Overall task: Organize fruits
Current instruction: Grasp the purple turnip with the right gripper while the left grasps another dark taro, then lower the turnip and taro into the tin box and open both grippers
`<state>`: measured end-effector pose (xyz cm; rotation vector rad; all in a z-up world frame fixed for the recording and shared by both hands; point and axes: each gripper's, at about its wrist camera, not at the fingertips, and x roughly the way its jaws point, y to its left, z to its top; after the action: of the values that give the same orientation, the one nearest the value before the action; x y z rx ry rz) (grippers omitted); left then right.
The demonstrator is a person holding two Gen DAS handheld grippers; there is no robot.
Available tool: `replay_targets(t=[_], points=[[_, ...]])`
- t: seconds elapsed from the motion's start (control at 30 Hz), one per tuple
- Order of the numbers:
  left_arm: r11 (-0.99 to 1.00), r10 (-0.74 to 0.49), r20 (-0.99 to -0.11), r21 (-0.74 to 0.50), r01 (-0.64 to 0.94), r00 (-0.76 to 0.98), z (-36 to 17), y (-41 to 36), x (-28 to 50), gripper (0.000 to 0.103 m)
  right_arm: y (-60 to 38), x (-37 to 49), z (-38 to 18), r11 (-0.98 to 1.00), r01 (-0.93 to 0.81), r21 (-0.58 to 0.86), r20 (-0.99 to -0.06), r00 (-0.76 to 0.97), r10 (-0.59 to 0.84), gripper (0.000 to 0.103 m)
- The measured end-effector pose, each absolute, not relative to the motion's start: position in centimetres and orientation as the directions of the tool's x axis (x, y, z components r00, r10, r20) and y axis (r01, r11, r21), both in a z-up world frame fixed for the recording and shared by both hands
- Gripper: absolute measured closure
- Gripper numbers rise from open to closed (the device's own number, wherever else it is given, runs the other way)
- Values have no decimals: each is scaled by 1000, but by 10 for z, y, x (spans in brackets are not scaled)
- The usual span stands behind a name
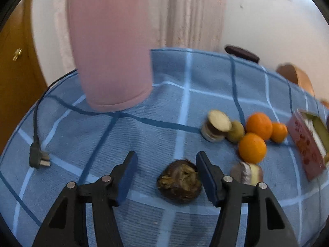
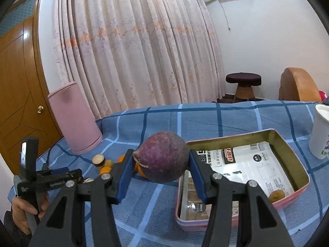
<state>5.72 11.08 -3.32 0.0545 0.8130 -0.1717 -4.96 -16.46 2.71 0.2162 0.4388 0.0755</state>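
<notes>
Two black fingers w/ blue pads, the left gripper (image 1: 166,177), sit right at the bottom of the left wrist view. Its jaws stand apart and press on nothing. Between them lies a dark brown, rough, round fruit (image 1: 180,182) on the blue checked cloth (image 1: 144,135). It lies close to the right pad and well apart from the left pad. I can't tell if the right pad touches it.

Farther off, to the right, sit three round orange fruits (image 1: 251,148), bunched up & touching. Just left of them is a small green-brown fruit (image 1: 236,131), next to a short cut piece w/ a pale flat top (image 1: 218,126). Near the right finger lies a cut chunk w/ a pale face (image 1: 246,173). A tall pink bin (image 1: 111,51) stands at the back left. A black plug and cord (image 1: 38,156) lie on the cloth at left.

In the right wrist view, the right gripper (image 2: 161,162) squeezes a big round purple fruit w/ a thin stem (image 2: 164,156). Both blue pads press its sides and it hangs above the cloth. Just right of it and lower sits a pink metal tin w/ printed paper inside (image 2: 292,197). One small brown fruit (image 2: 276,195) rests in the tin's near right corner. A white paper cup (image 2: 319,131) stands far right. At left, a hand (image 2: 26,212) holds the other tool.
</notes>
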Motion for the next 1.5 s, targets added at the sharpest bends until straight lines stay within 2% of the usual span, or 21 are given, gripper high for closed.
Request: replay_targets(t=[0.1, 0.23, 0.27, 0.37, 0.47, 0.57, 0.7, 0.8, 1.07, 1.5], points=[[971, -148, -748, 15, 238, 647, -38, 97, 57, 41, -164, -50, 27, 974, -25, 224, -413, 903, 118, 48], [979, -141, -774, -15, 205, 618, -44, 105, 63, 41, -163, -48, 25, 973, -29, 228, -426, 896, 126, 48], [984, -143, -771, -42, 175, 620, -44, 113, 64, 43, -163, -47, 25, 973, -31, 229, -430, 893, 130, 48], [986, -152, -763, -68, 155, 629, -43, 119, 64, 58, -160, -48, 24, 975, -31, 219, -433, 893, 126, 48], [986, -152, -755, -72, 151, 638, -40, 120, 63, 58, -161, -48, 25, 978, -22, 209, -427, 897, 112, 48], [987, -153, -709, -82, 135, 689, -31, 124, 56, 58, -165, -50, 26, 977, -7, 211, -417, 904, 97, 48], [992, -130, -601, -82, 101, 789, -13, 127, 43, 58, -168, -52, 30, 979, 5, 204, -401, 913, 79, 48], [992, -125, -565, -88, 91, 816, -7, 123, 44, 58, -172, -55, 34, 981, 12, 194, -381, 922, 64, 48], [981, -195, -511, -90, 174, 837, 4, 75, 26, 58, -198, -61, 35, 984, 61, 168, -376, 927, 7, 48], [926, -350, -493, -55, 373, 796, 17, -37, 1, 58, -275, -77, 34, 967, 192, 167, -382, 917, -116, 48]])
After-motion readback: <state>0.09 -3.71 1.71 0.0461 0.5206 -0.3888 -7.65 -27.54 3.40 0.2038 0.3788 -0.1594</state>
